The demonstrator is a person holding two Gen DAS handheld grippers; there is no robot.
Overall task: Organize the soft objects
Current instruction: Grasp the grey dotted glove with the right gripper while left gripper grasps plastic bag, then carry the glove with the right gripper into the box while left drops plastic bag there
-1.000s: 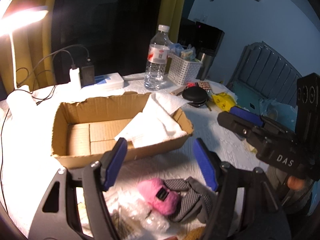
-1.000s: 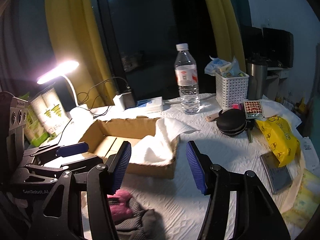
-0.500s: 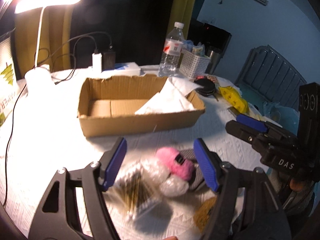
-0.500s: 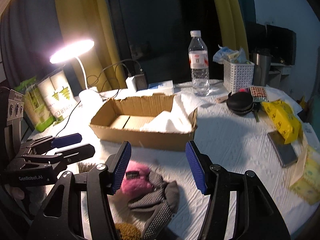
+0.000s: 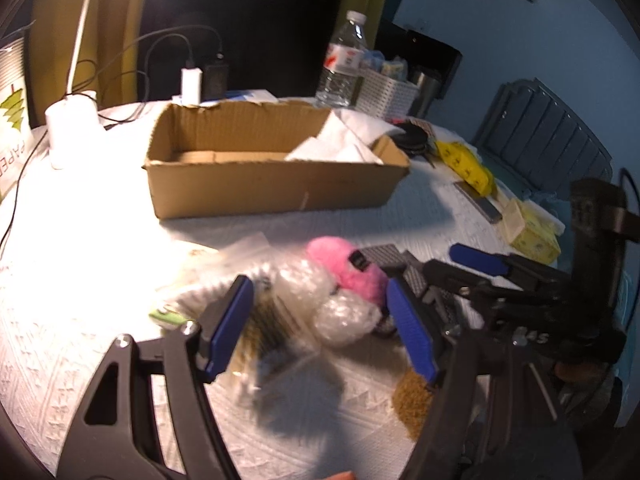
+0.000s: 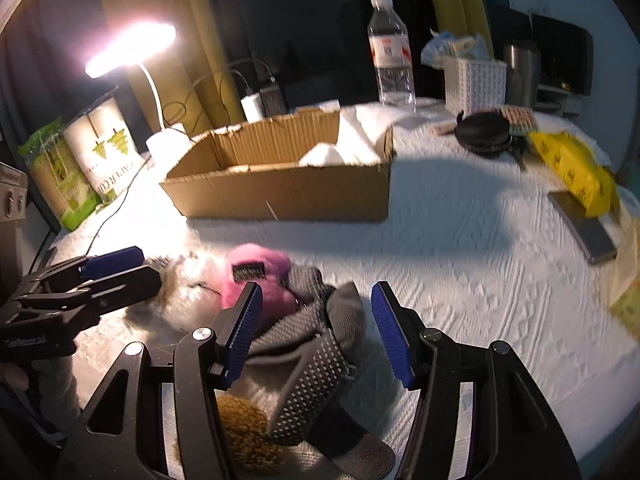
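Observation:
A pile of soft things lies on the white cloth at the table's near edge: a pink fluffy pouch (image 5: 347, 266) (image 6: 256, 270), grey dotted gloves (image 6: 316, 344), clear bubble wrap (image 5: 344, 314), a bagged brown item (image 5: 276, 320) and a brown scrubby pad (image 5: 414, 404) (image 6: 244, 436). An open cardboard box (image 5: 272, 184) (image 6: 288, 188) holds white cloth (image 5: 332, 146) at its right end. My left gripper (image 5: 320, 328) is open over the bubble wrap and bag. My right gripper (image 6: 318, 336) is open over the grey gloves.
Behind the box stand a water bottle (image 6: 390, 52), white basket (image 6: 474, 82), chargers (image 5: 200, 80) and a lit desk lamp (image 6: 132, 50). A black round case (image 6: 482, 134), yellow packet (image 6: 572, 168) and grey flat item (image 6: 582, 226) lie at the right.
Both grippers have pulled back from the box and dropped toward the pile of soft things at the near edge. Both stay open.

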